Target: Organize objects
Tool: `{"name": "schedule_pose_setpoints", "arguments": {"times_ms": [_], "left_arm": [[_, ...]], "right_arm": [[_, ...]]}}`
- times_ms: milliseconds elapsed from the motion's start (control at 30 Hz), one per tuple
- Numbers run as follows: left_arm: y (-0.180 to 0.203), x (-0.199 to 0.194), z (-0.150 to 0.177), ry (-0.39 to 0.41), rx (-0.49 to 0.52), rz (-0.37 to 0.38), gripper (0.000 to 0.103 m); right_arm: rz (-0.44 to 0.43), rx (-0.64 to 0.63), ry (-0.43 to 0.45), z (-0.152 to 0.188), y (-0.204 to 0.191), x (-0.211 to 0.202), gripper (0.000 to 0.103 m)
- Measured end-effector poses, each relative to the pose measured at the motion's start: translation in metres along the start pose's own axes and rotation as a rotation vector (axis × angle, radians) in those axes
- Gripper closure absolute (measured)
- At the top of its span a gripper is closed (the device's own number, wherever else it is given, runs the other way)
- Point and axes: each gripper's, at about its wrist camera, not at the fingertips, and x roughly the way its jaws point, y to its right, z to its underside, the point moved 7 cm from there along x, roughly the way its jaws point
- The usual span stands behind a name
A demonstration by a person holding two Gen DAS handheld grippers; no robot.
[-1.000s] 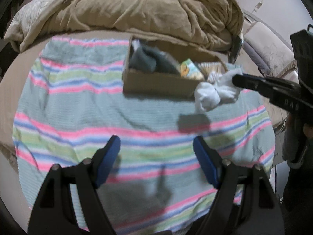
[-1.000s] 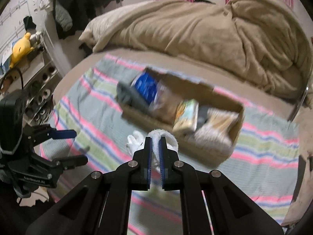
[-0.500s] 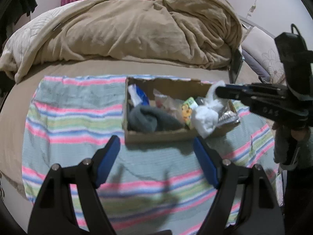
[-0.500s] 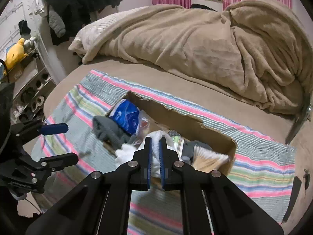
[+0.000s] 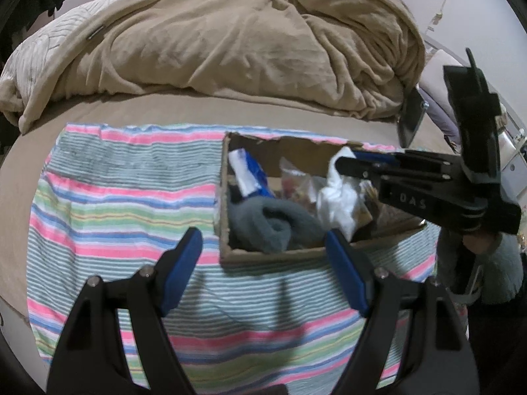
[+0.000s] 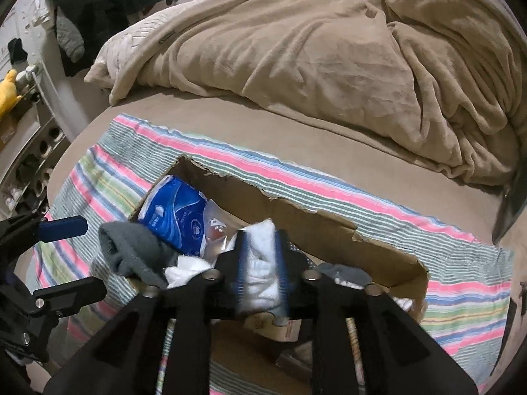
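Note:
A cardboard box (image 5: 273,255) (image 6: 388,250) sits on a striped cloth (image 5: 125,197) (image 6: 296,177) on the bed. It holds a grey sock roll (image 5: 273,222) (image 6: 131,247), a blue tissue pack (image 5: 250,171) (image 6: 174,210) and clear bags. My right gripper (image 6: 260,263) (image 5: 342,164) is over the box with its jaws parting around a white sock bundle (image 6: 260,263) (image 5: 339,197). My left gripper (image 5: 263,270) is open and empty, above the cloth in front of the box.
A rumpled tan blanket (image 5: 230,39) (image 6: 329,59) fills the far side of the bed. A shelf with a yellow toy (image 6: 8,90) and hanging dark clothes (image 6: 108,3) stand at the left. A chair leg (image 5: 410,118) is beside the bed's right edge.
My right gripper carried the white sock bundle from the cloth over into the box, and its jaws have widened around it. My left gripper rose and tilted toward the box.

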Motion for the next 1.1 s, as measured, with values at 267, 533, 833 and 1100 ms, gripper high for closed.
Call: {"name": "schedule_pose_setpoints", "arguments": {"times_ms": [267, 533, 833, 1100], "left_arm": [[-0.002, -0.009, 0.003, 0.017, -0.01, -0.017, 0.024], [0.012, -0.024, 0.02, 0.023, 0.011, -0.043, 0.024], [0.028, -0.042, 0.044, 0.02, 0.002, -0.042, 0.024], [0.035, -0.049, 0.074, -0.003, -0.007, -0.049, 0.024]], "right_arm": [[0.011, 0.017, 0.011, 0.009, -0.004, -0.016, 0.036], [0.014, 0.045, 0.023, 0.026, -0.012, -0.044, 0.027], [0.025, 0.063, 0.044, 0.053, -0.021, -0.074, 0.027], [0.041, 0.084, 0.045, 0.084, -0.025, -0.092, 0.027]]}}
